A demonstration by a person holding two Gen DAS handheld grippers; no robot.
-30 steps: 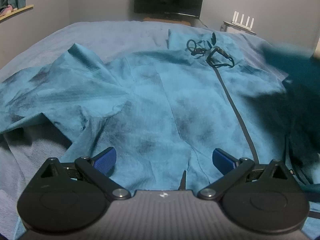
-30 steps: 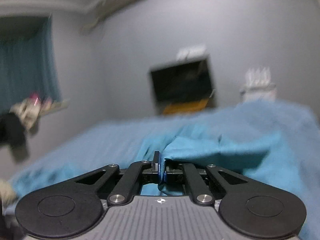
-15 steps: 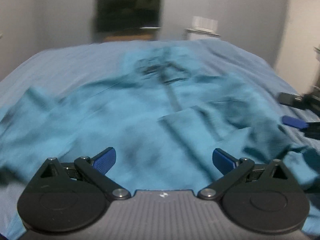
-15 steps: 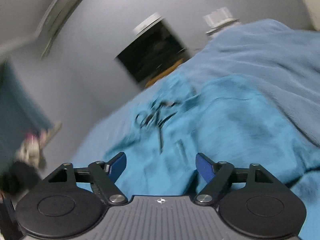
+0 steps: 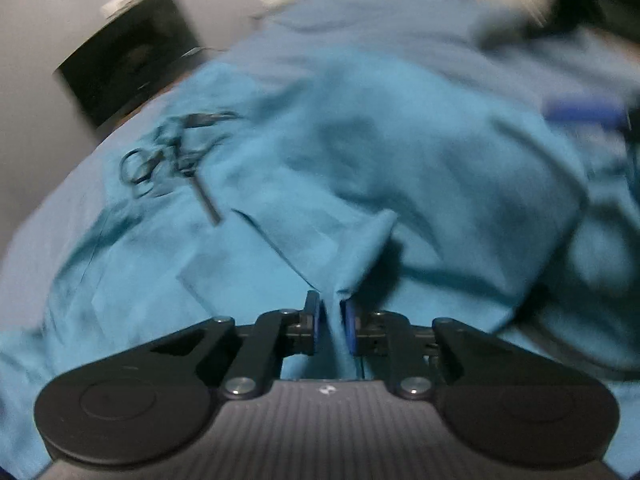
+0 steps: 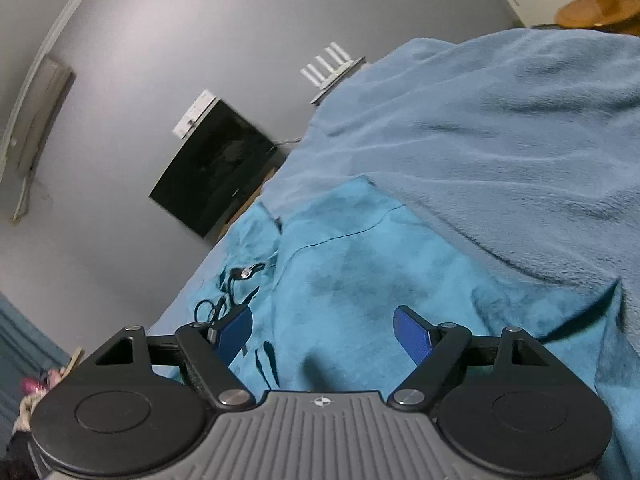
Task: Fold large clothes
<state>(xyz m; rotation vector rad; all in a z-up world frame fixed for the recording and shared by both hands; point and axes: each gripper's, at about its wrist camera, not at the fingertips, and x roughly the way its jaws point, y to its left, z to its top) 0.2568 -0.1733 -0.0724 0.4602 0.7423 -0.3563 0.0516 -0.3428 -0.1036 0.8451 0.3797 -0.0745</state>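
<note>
A large teal jacket (image 5: 400, 168) with a dark zipper and black drawcords (image 5: 168, 152) lies spread on the bed; it also shows in the right wrist view (image 6: 352, 280). My left gripper (image 5: 330, 322) is shut on a folded edge of the jacket, which runs up between its blue pads. My right gripper (image 6: 324, 332) is open and empty, just above the jacket's right part. Its blurred blue pad shows at the right edge of the left wrist view (image 5: 580, 112).
A light blue blanket (image 6: 520, 140) covers the bed under the jacket. A black TV (image 6: 216, 172) and a white router (image 6: 332, 64) stand by the grey wall beyond the bed. A round wooden object (image 6: 600, 8) is at the far right.
My left gripper has shut on a jacket fold. My right gripper let go of the jacket, opened and moved down over its right part.
</note>
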